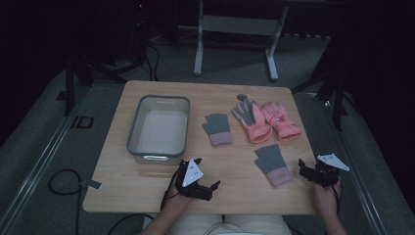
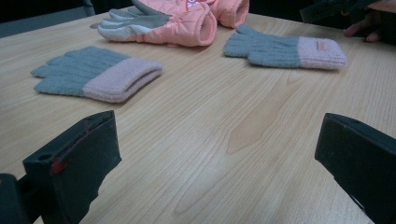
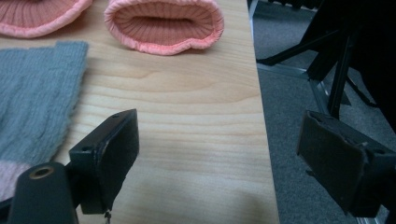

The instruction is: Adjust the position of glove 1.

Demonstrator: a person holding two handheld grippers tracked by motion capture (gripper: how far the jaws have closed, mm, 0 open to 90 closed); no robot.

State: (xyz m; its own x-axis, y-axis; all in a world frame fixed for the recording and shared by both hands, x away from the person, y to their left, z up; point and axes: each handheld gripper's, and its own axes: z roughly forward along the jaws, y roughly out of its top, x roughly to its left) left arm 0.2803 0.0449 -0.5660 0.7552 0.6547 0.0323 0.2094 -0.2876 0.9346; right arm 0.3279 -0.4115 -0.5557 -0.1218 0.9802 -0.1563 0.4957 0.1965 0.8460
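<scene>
Two grey knit gloves with pink cuffs lie on the wooden table (image 1: 147, 186): one mid-table (image 1: 218, 128), one nearer the front right (image 1: 273, 164). A pair of pink ski gloves (image 1: 266, 120) rests behind them. My left gripper (image 1: 209, 177) sits low at the front centre, open, facing the gloves with bare wood between its jaws (image 2: 217, 163). My right gripper (image 1: 302, 169) hovers at the right edge beside the nearer knit glove (image 3: 37, 98), open and holding nothing (image 3: 219, 158). The pink cuffs (image 3: 163, 25) lie ahead of it.
A grey plastic bin (image 1: 159, 129) stands on the left half of the table with nothing visible inside. The table's right edge (image 3: 261, 140) runs under my right gripper, with grey floor and black stand legs (image 3: 336, 70) beyond. Cables lie on the floor at left (image 1: 63, 181).
</scene>
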